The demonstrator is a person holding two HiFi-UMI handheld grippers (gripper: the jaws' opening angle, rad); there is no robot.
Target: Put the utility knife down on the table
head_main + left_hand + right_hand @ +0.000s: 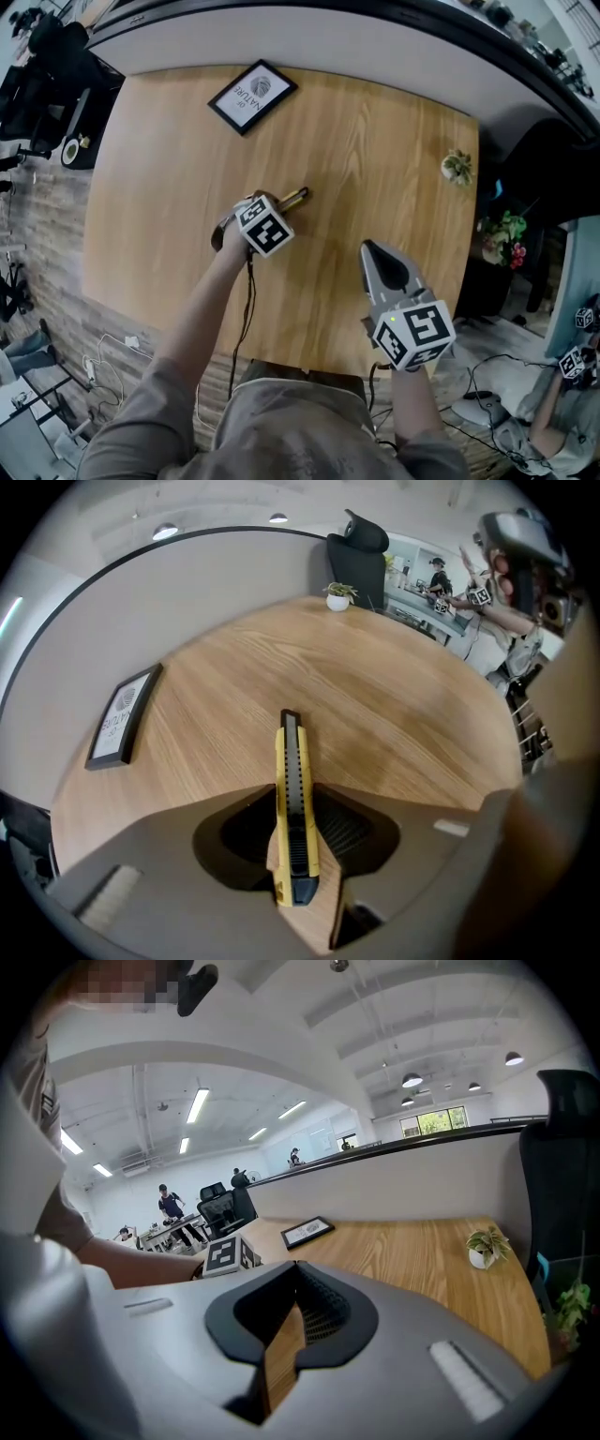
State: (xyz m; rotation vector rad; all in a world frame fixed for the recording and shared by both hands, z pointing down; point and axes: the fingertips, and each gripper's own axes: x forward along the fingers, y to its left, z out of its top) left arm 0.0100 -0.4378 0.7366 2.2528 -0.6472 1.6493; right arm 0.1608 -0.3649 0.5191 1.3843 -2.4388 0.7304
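The slim yellow-and-black plastic utility knife (292, 799) lies near the middle of the light wooden table (375, 141), tip toward two o'clock, between the left gripper's (294, 787) jaws, which stand slightly spread round it. At five o'clock of it the right gripper (298, 1299) hangs empty, jaws pressed together. A black-framed picture (251, 94) lies at eleven o'clock, and a small potted plant (457, 167) stands at three.

Taupe sleeves (141, 412); left hand-held gripper (295, 794), right hand-held gripper (292, 1283) (both grey, marker-cubed).
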